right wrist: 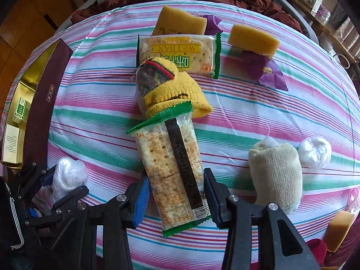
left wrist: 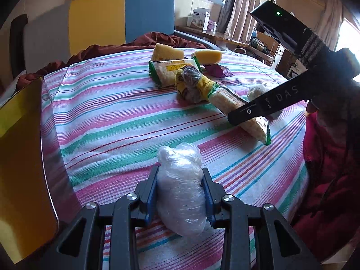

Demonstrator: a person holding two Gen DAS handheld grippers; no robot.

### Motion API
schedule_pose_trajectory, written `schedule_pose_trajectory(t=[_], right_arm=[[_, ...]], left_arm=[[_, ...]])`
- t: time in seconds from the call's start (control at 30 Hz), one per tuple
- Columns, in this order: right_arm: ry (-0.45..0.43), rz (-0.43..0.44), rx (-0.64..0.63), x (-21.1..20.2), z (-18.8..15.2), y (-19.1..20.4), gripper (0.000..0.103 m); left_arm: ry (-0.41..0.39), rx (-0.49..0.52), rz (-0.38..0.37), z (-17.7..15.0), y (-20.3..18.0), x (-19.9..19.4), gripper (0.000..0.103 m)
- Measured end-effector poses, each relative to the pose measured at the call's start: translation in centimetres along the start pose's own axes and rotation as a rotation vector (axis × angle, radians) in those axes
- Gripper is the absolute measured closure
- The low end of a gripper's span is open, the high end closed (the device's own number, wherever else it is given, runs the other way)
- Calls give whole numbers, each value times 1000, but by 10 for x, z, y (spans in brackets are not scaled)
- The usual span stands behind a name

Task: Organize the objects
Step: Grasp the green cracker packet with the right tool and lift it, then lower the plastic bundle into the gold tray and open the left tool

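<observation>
My left gripper (left wrist: 180,189) is shut on a crumpled clear plastic bag (left wrist: 181,186) just above the striped tablecloth (left wrist: 108,121); it also shows in the right wrist view (right wrist: 67,177). My right gripper (right wrist: 176,199) straddles a long cracker packet (right wrist: 173,173) with green ends; its blue pads touch or nearly touch the packet's sides. The packet's far end lies on a yellow sock bundle (right wrist: 171,90). A second cracker packet (right wrist: 177,52) lies behind it.
Two yellow sponges (right wrist: 180,22) (right wrist: 253,40) and a purple wrapper (right wrist: 268,72) lie at the back. A beige rolled sock (right wrist: 276,173) and a white plastic ball (right wrist: 315,149) lie to the right. A gold-lined open box (right wrist: 24,117) stands at the left edge.
</observation>
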State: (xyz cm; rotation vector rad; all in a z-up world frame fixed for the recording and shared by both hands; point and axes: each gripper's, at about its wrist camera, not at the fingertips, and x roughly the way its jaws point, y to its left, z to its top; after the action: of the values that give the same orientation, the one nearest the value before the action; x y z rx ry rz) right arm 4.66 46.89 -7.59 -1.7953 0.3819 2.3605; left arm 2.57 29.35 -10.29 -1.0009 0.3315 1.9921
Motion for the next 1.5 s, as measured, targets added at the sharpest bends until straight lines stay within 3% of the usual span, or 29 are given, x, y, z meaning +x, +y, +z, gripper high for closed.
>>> schedule_pose_trajectory(t=[0.17,0.33,0.63,0.83,1.0,1.27,1.5], right_arm=[[-37,57,80,4,-5,-16,55],[-51,15,83,9,-1,-22,60],[-42,-30,39,16,3,-13,60],[-40,-37,19,17,1,-8,60],[-40,-55,3,18,3,-6,60],[-41,-65,-6,20,6,-2,61],[-41,-64,-6,21,6,-2,61]], left_arm=[[16,-16,3,0,2,-3,68],[31,-38,1,-2,1,-14,69],[-59,-83,7,13,12,-69,69],[-87,-224,90,22,80,-113,69],[-51,-311,221,25,158,-137,68],[32,-588,273,26,272,-126,68],[60,-678,330,37,318,-101,68]])
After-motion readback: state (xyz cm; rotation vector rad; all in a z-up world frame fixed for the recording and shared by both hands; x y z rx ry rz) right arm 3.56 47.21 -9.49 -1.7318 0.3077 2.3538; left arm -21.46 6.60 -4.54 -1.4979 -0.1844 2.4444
